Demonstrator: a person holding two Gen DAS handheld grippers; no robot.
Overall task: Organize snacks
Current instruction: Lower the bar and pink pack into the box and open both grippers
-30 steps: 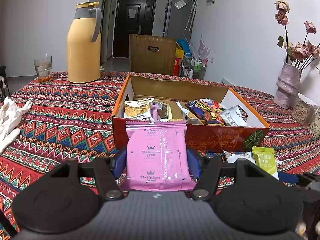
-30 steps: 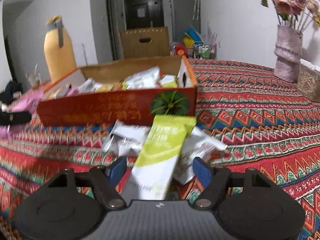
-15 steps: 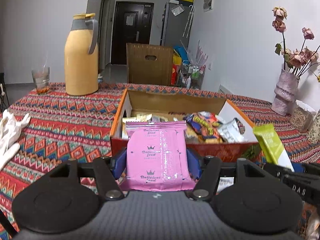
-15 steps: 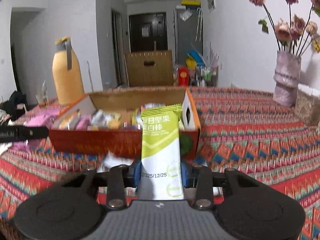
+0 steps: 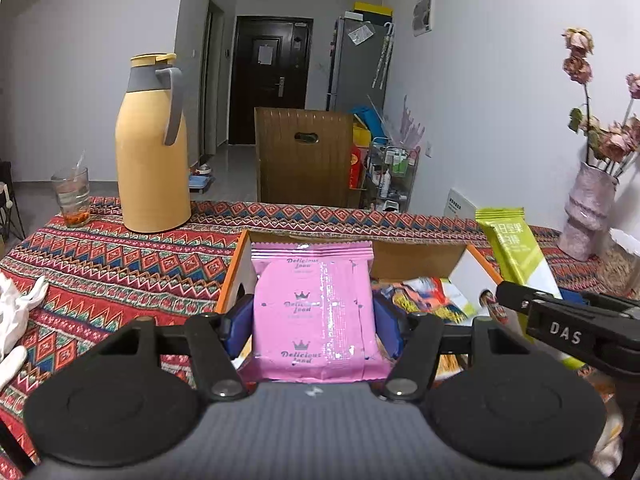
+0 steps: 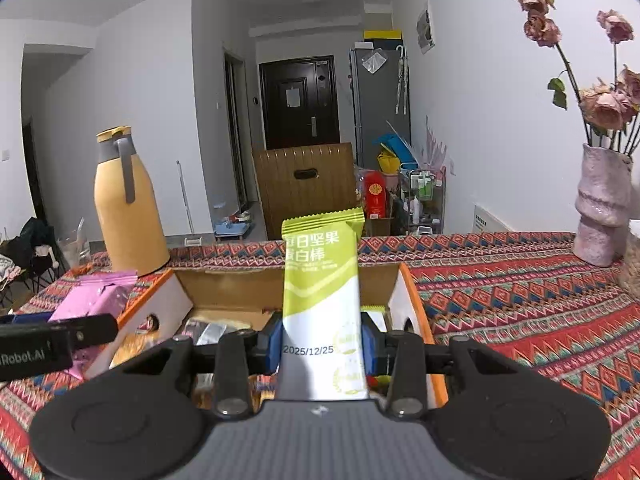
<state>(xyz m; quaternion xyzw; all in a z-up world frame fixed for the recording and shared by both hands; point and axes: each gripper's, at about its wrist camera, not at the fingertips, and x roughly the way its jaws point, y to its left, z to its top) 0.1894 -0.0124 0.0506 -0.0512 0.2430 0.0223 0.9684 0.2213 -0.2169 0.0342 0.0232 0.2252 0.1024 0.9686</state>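
My left gripper [image 5: 314, 330] is shut on a pink "Delicious food" snack packet [image 5: 316, 312] and holds it upright over the near left part of the orange cardboard box [image 5: 234, 276]. My right gripper [image 6: 322, 344] is shut on a green-and-white nut bar packet [image 6: 322, 304] and holds it upright over the box [image 6: 416, 312]. The box holds several snack packets [image 5: 424, 300]. The bar also shows in the left wrist view [image 5: 516, 248], and the pink packet in the right wrist view [image 6: 96, 296].
A yellow thermos jug [image 5: 152, 160] and a glass [image 5: 72, 196] stand at the table's far left. A pink vase of dried roses [image 6: 600, 208] stands at the right. White cloth [image 5: 16, 316] lies at the left edge. A wooden chair back [image 5: 304, 156] is behind the table.
My right gripper has shut on the green bar, lifted it off the table and brought it over the box. My left gripper has risen and moved forward over the box with the pink packet.
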